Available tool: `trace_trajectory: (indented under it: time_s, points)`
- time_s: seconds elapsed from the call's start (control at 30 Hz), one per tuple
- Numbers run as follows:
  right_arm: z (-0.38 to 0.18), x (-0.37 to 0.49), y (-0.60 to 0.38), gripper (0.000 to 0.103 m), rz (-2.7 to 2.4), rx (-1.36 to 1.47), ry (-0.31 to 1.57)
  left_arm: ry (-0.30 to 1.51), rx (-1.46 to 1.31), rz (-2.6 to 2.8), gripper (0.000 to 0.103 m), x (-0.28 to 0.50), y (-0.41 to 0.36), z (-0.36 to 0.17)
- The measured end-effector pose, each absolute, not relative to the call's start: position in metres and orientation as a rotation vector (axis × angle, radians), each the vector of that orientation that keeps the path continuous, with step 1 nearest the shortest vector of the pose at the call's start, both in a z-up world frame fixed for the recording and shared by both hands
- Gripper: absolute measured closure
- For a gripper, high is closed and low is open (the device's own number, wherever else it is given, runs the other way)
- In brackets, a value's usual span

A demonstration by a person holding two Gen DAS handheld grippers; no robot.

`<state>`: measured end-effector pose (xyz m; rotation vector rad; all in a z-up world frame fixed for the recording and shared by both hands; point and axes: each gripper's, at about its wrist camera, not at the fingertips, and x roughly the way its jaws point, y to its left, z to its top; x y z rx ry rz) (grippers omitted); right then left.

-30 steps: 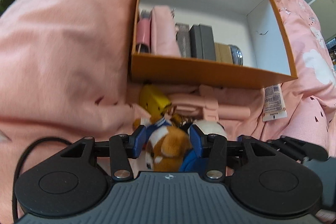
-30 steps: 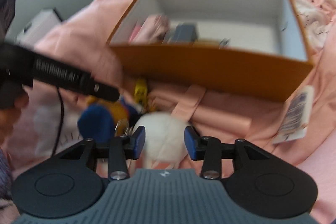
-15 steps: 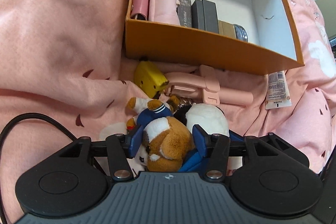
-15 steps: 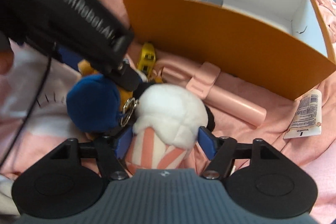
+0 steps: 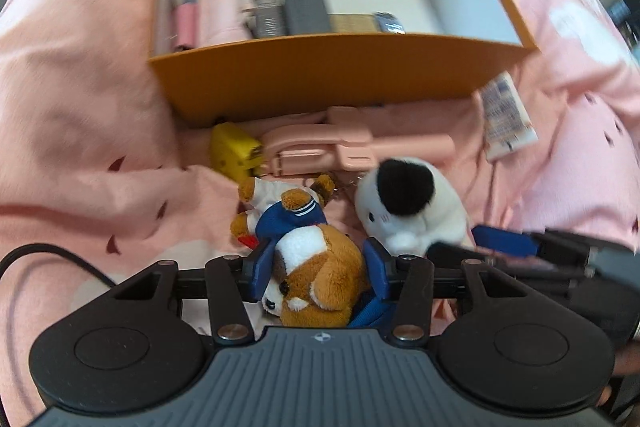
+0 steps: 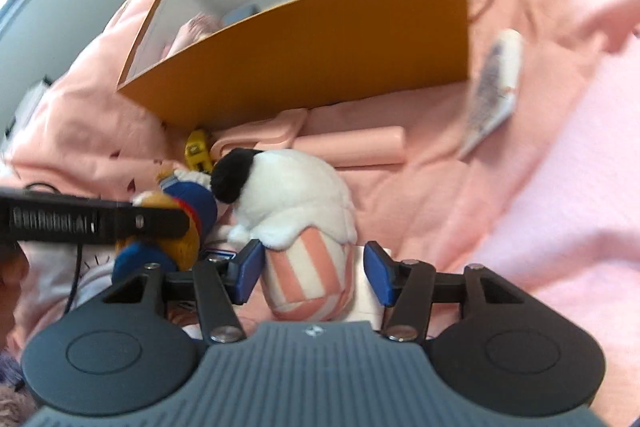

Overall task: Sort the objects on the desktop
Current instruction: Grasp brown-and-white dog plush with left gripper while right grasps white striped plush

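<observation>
Plush pickup on both sides, jaws closing on each. Left claw (image 5: 316,273) has the brown dog plush (image 5: 320,279) between its pads, both pads touching fur, so treat it as clamped on the head. Right claw (image 6: 312,273) straddles the white plush (image 6: 296,195) at its pink-striped base: left pad touching, right pad apart with a visible gap, so not gripped yet. Orange box (image 5: 332,83) sits ahead of both claws, near wall facing us, items already lined along its left inside. To do this well: let the right jaws finish closing on the striped base before lifting, grip low and centred since the plush will squash and can squirt out, then lift both clear of the box wall. A metal ring or chain seems to link the toys; watch for dragging. Yellow toy (image 5: 234,151) and pink folding stand (image 5: 320,151) lie between claws and box. Motion blur smears box contents; can't tell what's under the plushes.
</observation>
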<state>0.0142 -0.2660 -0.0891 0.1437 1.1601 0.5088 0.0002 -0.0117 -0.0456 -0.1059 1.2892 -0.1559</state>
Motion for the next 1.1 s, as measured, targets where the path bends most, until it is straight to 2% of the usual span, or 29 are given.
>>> trace_trajectory:
  time_s: [0.43, 0.8, 0.97, 1.1]
  points:
    - [-0.077, 0.026, -0.291, 0.051, 0.46, 0.209, 1.118, 1.219, 0.151, -0.268, 0.048, -0.022, -0.057, -0.043]
    - [-0.083, 0.031, -0.293, 0.048, 0.502, 0.238, 1.133, 1.223, -0.173, -0.152, 0.045, -0.006, -0.002, -0.029]
    - [-0.082, 0.031, -0.293, 0.048, 0.505, 0.234, 1.136, 1.322, -0.366, -0.117, 0.044, 0.005, 0.021, -0.048]
    - [-0.079, 0.032, -0.287, 0.048, 0.529, 0.181, 1.145, 1.361, -0.501, -0.109, 0.038, 0.008, 0.03, -0.065]
